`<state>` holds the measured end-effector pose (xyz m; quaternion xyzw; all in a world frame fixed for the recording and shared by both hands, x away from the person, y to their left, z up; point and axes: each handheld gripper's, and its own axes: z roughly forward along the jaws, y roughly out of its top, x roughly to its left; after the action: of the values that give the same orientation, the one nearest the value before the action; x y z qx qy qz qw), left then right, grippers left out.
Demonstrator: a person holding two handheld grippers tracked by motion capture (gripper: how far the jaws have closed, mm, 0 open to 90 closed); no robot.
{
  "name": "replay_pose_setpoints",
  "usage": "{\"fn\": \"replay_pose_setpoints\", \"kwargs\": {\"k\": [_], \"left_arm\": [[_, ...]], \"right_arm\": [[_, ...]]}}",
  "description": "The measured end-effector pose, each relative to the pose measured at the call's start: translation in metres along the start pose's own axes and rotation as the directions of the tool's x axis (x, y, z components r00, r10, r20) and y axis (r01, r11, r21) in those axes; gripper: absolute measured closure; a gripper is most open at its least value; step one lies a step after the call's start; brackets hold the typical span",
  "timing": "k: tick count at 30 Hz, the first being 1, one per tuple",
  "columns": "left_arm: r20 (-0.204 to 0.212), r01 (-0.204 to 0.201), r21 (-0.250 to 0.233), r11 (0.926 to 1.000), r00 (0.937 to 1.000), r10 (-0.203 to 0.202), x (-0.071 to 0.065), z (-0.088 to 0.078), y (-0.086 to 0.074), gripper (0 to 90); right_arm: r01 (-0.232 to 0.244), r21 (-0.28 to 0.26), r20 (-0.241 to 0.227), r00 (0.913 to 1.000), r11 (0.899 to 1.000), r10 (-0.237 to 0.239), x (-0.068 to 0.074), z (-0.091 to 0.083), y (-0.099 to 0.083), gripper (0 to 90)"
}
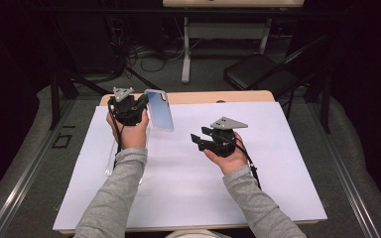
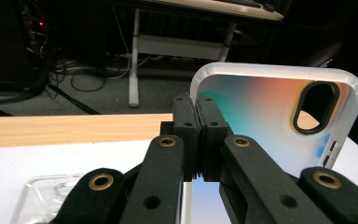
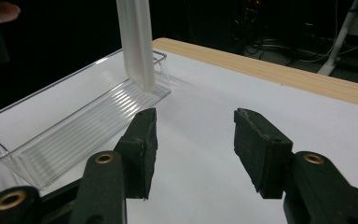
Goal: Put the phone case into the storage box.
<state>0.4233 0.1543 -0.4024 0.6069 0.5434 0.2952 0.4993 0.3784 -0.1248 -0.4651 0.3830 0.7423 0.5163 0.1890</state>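
Left gripper: jaws clamped on the long edge of a phone case, held upright above the tabletop. Seen along the left jaws, case standing to their right, coloured face turned toward the camera, camera cutout uppermost; grip set on the rim, probably to keep the broad face free and the lower end clear for lowering.

Right gripper: jaws apart, nothing between them, hovering level over bare white sheet. Ahead and to the left of the right jaws, a clear plastic tray, long and narrow, open side up, lying on the sheet; lower end of the case hanging just above the tray's far end, edge-on. Contact between case and tray not discernible.

Tray below and left of the left jaws, near the left border of the sheet. Likely purpose: standing or laying the case in the tray, with the free jaws ready to steady either item.

Room for moving: wide bare sheet between the two grippers and toward the near edge; wooden strip of tabletop just beyond the left jaws; narrow tray walls leaving little sideways play for the case.
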Motion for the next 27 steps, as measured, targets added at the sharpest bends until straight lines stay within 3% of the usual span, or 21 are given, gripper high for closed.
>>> {"fn": "replay_pose_setpoints", "kwargs": {"k": [7, 14, 19, 27], "left_arm": [[-0.023, 0.001, -0.013, 0.9999, 0.9997, -0.001, 0.014, -0.003, 0.012, 88.5], [-0.059, -0.003, -0.018, 0.9998, 0.9983, 0.002, 0.028, -0.006, 0.024, 88.5], [-0.074, -0.005, -0.026, 0.9996, 0.9973, 0.003, 0.038, -0.009, 0.030, 88.5], [-0.100, -0.007, -0.030, 0.9995, 0.9950, 0.004, 0.052, -0.009, 0.037, 88.5]], "right_arm": [[0.035, 0.018, 0.037, 0.9987, 0.999, -0.036, -0.005, -0.004, -0.002, 41.8], [0.025, 0.032, 0.070, 0.9971, 0.999, -0.028, -0.011, -0.009, -0.005, 34.9], [0.033, 0.013, 0.062, 0.9975, 0.999, -0.034, -0.016, -0.015, -0.007, 26.8], [0.037, 0.014, 0.055, 0.9978, 0.999, -0.038, -0.023, -0.022, -0.012, 22.6]]}}
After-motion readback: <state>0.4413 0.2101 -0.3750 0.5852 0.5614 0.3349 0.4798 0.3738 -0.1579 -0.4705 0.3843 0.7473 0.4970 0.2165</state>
